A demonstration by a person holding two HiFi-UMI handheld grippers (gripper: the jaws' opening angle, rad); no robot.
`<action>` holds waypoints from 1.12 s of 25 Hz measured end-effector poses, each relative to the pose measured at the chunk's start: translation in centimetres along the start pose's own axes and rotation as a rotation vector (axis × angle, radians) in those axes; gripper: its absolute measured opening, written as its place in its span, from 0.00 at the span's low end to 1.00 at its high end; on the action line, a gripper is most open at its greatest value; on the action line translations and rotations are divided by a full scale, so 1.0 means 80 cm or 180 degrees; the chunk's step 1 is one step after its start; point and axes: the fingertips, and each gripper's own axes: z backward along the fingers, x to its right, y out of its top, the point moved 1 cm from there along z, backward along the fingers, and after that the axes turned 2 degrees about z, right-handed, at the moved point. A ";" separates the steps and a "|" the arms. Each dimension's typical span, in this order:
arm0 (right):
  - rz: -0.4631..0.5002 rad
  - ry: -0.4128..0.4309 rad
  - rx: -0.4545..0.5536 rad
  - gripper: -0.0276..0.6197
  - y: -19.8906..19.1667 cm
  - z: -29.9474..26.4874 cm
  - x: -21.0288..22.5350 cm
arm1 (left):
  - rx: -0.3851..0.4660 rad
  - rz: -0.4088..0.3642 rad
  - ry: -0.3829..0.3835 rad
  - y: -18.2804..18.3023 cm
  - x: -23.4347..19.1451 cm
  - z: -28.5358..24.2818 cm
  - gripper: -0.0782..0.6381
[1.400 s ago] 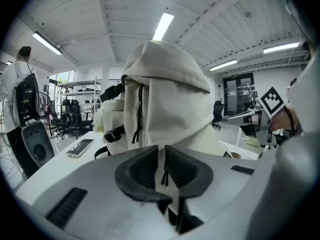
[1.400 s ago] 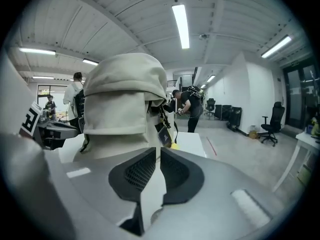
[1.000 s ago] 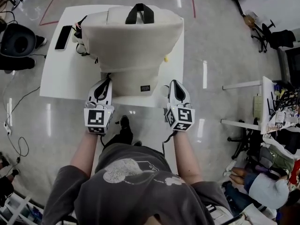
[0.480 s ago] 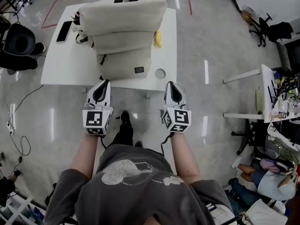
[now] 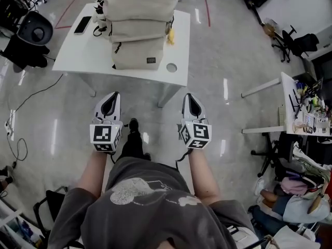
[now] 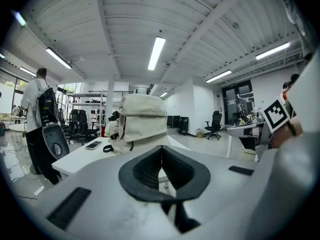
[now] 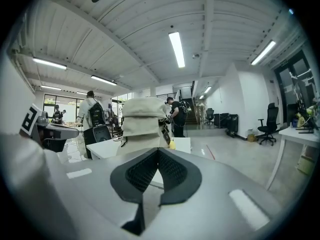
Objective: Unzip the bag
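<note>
the left gripper [image 5: 114, 95] is closed, its dark pads pressed together with nothing between them. the right gripper [image 5: 188, 96] is closed and empty too. both are held side by side over the grey floor [image 5: 228, 51], well short of the bag [image 5: 139, 30] and touching nothing, with their tips pointing toward it.

the cream bag stands upright on a white surface [image 5: 78, 58]. its front pocket with a small dark label faces the grippers, and the zips that can be seen look closed. just to the right of the bag a small yellow thing [image 5: 169, 33] lies against its side, and a round grey spot [image 5: 171, 67] sits on the surface near the bag's front right corner. to the left of the bag lie a tangle of black cord [image 5: 98, 25] and, further out, a dark phone [image 5: 83, 25]. further left of the bag, off the surface, stands a black chair [image 5: 32, 34].
</note>
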 end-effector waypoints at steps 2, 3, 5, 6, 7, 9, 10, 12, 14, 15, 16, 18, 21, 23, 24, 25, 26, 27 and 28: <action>-0.0018 0.0037 0.0043 0.04 0.000 0.019 -0.003 | 0.0015 -0.0039 0.0030 0.003 0.014 0.027 0.12; -0.0040 0.0051 0.0059 0.04 -0.001 0.027 -0.004 | 0.0020 -0.0059 0.0043 0.004 0.020 0.040 0.12; -0.0102 0.0078 0.0067 0.04 -0.008 0.045 -0.008 | 0.0021 -0.0053 0.0054 0.008 0.032 0.062 0.12; -0.0136 0.0092 0.0063 0.04 -0.012 0.054 -0.011 | 0.0025 -0.0023 0.0053 0.011 0.037 0.072 0.12; -0.0165 0.0106 0.0055 0.04 -0.016 0.062 -0.015 | 0.0037 0.0006 0.0051 0.015 0.041 0.080 0.12; -0.0205 0.0141 0.0029 0.04 -0.025 0.077 -0.023 | 0.0077 0.0017 0.0060 0.026 0.046 0.093 0.12; -0.0221 0.0158 0.0017 0.04 -0.029 0.083 -0.026 | 0.0094 0.0008 0.0070 0.030 0.048 0.098 0.12; -0.0261 0.0176 0.0018 0.04 -0.035 0.092 -0.031 | 0.0116 0.0009 0.0091 0.036 0.049 0.104 0.12; -0.0305 0.0187 0.0052 0.04 -0.037 0.098 -0.034 | 0.0123 0.0013 0.0104 0.039 0.050 0.110 0.12; -0.0318 0.0196 0.0068 0.04 -0.037 0.099 -0.035 | 0.0123 0.0008 0.0108 0.039 0.051 0.113 0.12; -0.0323 0.0207 0.0074 0.04 -0.038 0.098 -0.037 | 0.0118 0.0004 0.0115 0.039 0.050 0.116 0.12; -0.0321 0.0236 0.0059 0.04 -0.042 0.095 -0.044 | 0.0093 0.0017 0.0139 0.034 0.047 0.121 0.12; -0.0303 0.0284 0.0017 0.04 -0.053 0.096 -0.060 | 0.0041 0.0087 0.0147 0.019 0.043 0.130 0.12; -0.0246 0.0331 -0.0005 0.04 -0.057 0.099 -0.075 | 0.0028 0.0136 0.0125 0.010 0.041 0.136 0.12; -0.0206 0.0355 -0.0013 0.04 -0.058 0.101 -0.082 | 0.0034 0.0157 0.0112 0.006 0.040 0.140 0.12; -0.0168 0.0377 -0.0018 0.04 -0.059 0.104 -0.091 | 0.0045 0.0180 0.0097 0.003 0.038 0.144 0.12; -0.0133 0.0395 -0.0020 0.04 -0.059 0.108 -0.100 | 0.0058 0.0203 0.0081 0.001 0.037 0.149 0.12; -0.0094 0.0411 -0.0018 0.04 -0.059 0.112 -0.110 | 0.0068 0.0223 0.0066 -0.001 0.035 0.154 0.12; -0.0049 0.0424 -0.0012 0.04 -0.058 0.116 -0.119 | 0.0075 0.0239 0.0056 -0.002 0.032 0.160 0.12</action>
